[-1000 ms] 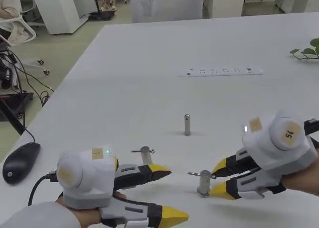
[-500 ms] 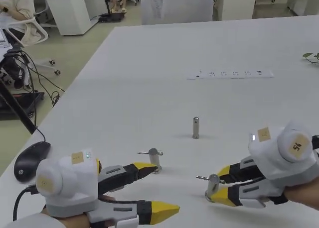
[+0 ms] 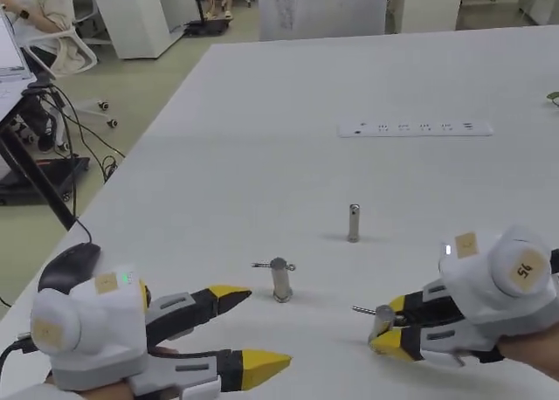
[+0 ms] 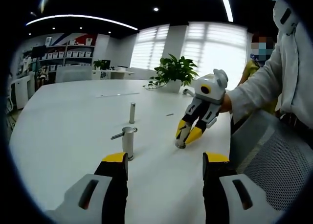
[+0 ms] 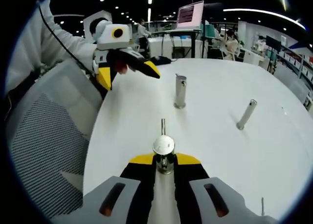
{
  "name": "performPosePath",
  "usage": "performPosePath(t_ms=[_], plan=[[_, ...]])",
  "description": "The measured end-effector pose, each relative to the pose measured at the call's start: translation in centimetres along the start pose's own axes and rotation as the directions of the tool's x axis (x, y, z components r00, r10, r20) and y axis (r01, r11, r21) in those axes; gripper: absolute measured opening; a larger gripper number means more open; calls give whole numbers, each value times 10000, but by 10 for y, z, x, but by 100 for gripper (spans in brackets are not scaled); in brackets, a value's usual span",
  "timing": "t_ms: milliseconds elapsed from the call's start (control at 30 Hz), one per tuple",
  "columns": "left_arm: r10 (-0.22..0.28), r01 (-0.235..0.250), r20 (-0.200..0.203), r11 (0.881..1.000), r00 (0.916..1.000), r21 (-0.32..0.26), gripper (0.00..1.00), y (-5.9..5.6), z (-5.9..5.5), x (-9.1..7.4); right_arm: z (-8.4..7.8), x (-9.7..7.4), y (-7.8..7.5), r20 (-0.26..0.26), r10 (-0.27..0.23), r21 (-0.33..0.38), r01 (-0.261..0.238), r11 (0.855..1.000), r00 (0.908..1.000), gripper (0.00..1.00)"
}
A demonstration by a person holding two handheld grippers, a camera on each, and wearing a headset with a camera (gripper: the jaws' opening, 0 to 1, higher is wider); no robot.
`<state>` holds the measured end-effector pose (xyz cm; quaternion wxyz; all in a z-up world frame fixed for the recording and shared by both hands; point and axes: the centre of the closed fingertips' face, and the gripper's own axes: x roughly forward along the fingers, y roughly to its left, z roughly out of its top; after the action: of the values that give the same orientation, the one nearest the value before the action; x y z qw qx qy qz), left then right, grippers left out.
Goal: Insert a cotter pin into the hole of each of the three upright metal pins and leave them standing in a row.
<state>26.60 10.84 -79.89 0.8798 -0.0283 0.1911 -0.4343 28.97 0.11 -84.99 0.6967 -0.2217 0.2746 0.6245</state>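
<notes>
Right gripper (image 3: 385,325) jaws are clamped around the nearest short silver cylindrical metal pin (image 5: 164,146), which stands on the white tabletop (image 3: 262,173). The yellow tips hide its lower body. A thin wire cotter pin (image 3: 363,310) sticks out sideways near its top. Left gripper (image 3: 270,327) jaws are spread wide, holding nothing, just short of the middle silver metal pin (image 3: 280,280) (a second cotter pin (image 3: 265,265) runs through its head). The far silver metal pin (image 3: 354,223) stands upright, well apart from both grippers. Behind lies a long white power strip (image 3: 415,129). A black computer mouse (image 3: 74,265) sits at the table's left edge near the left gripper. A green potted plant (image 4: 171,72) stands at the far end in the left gripper view.
</notes>
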Motion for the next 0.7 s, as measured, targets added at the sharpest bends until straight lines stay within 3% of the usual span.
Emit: performPosePath(t_ms=[433,700], plan=[[236,-236,12,9997,9997,-61,61,3,-1,-6,6,3,-2,54,317,-547,-313,9980,9995,12],[346,-346,9,9993,9994,-128,60,5,-2,-8,17,8,-14,263,266,-614,-249,9978,9993,11]])
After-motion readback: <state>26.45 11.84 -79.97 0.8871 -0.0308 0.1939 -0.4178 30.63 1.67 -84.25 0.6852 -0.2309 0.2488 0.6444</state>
